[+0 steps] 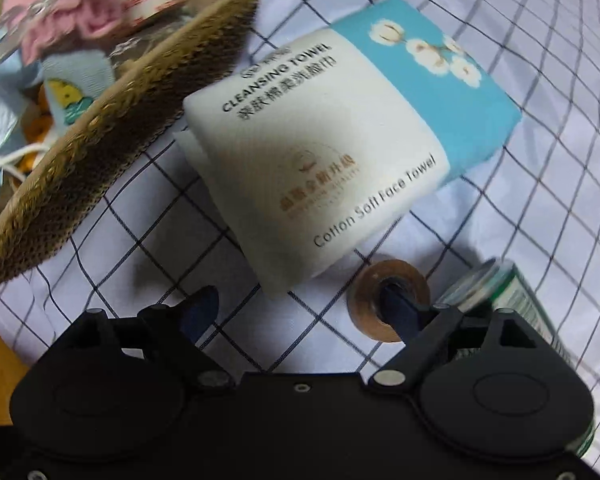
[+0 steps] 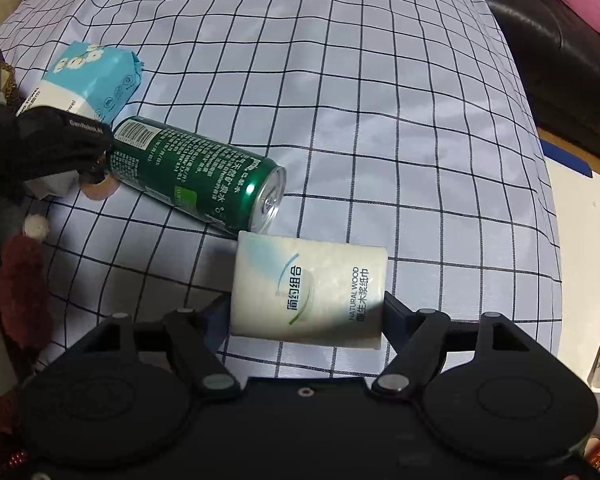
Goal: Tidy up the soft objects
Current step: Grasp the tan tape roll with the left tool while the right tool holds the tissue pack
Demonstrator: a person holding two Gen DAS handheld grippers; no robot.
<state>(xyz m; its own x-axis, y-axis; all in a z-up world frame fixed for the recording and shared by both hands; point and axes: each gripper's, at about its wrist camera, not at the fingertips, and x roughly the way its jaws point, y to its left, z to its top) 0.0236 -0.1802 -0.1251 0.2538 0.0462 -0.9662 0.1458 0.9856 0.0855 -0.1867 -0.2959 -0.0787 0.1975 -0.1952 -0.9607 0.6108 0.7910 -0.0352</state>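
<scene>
My left gripper is open just short of the white and blue cleansing towel pack, which lies on the checked cloth against the woven basket. One finger sits in the hole of a brown tape ring. The basket holds a pink soft item, a tape roll and blue pouches. My right gripper is shut on a small white tissue pack and holds it above the cloth. The towel pack also shows at the far left of the right wrist view.
A green can lies on its side between the two grippers; it shows at the right edge of the left wrist view. A dark red plush item lies at the left. A black sofa stands beyond the cloth.
</scene>
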